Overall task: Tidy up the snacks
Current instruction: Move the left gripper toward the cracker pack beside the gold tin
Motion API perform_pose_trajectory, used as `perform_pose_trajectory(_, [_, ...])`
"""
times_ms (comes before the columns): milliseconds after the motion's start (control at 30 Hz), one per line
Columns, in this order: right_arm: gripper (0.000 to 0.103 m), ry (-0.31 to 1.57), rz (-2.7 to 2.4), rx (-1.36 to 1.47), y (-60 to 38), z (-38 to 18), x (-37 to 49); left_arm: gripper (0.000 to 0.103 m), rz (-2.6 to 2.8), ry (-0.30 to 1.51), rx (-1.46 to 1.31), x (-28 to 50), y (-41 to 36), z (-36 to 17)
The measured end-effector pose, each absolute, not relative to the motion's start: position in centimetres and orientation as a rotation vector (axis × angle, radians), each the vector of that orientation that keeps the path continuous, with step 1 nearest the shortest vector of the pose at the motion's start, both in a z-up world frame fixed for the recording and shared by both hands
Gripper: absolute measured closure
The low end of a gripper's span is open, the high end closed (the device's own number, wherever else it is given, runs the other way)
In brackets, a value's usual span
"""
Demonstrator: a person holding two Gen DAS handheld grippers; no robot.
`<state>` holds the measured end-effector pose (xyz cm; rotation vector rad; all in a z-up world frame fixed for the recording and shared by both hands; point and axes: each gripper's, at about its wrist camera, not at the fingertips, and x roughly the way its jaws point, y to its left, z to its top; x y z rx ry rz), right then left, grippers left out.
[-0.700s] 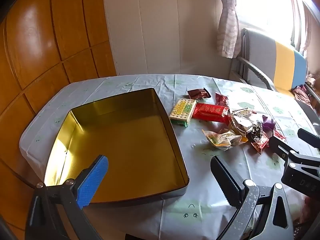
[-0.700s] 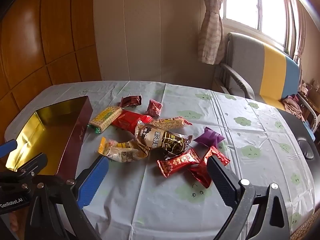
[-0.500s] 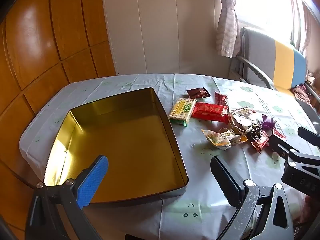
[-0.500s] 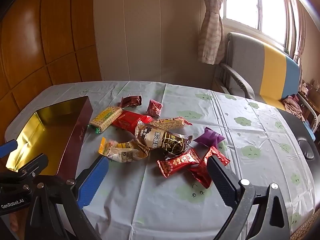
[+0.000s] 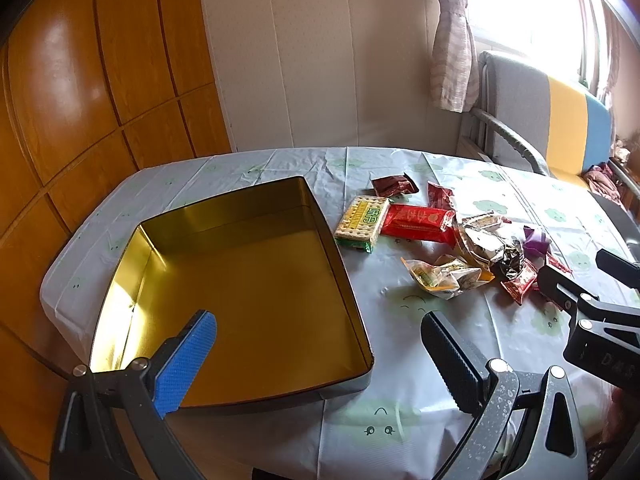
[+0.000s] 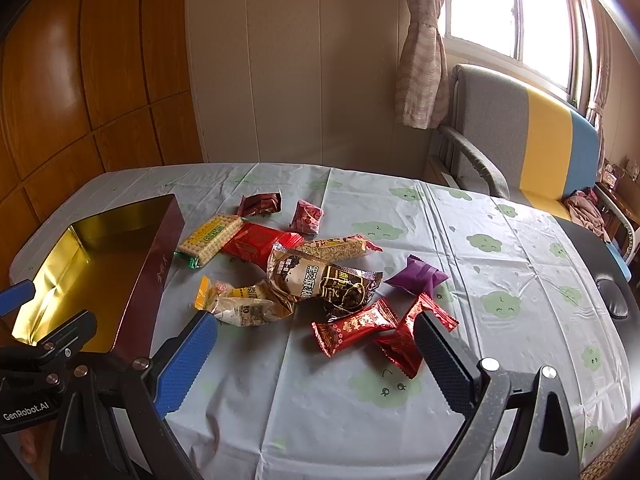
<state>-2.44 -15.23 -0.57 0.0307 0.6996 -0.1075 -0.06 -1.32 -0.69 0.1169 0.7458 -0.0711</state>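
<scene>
We see one container, a wide gold-lined tin with dark outer walls, sitting on the table's cloud-print cloth; nothing lies inside it. The snacks all sit on the cloth just right of the tin: a cracker packet nearest its wall, a long red packet touching the crackers, a brown foil bag in the middle of the heap, a purple wrapper and two red candy wrappers on the near side. Our left gripper hangs over the tin's near right corner, fingers spread wide, holding and touching nothing. Our right gripper hovers before the candy wrappers, equally wide apart and empty.
</scene>
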Motion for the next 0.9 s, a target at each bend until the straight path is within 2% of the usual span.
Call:
perform_pose_trajectory(700, [0.003,0.644,-0.111,0.041,-17.9,0.9,-1.8,0.000,-0.110,0.767,0.127,0.1,-2.3,-0.8])
perform_pose_trajectory(900, [0.003,0.696,-0.089,0.044,-20.5,2.0,-0.1,0.000,-0.177,0.794,0.093,0.2,-2.6,-1.2])
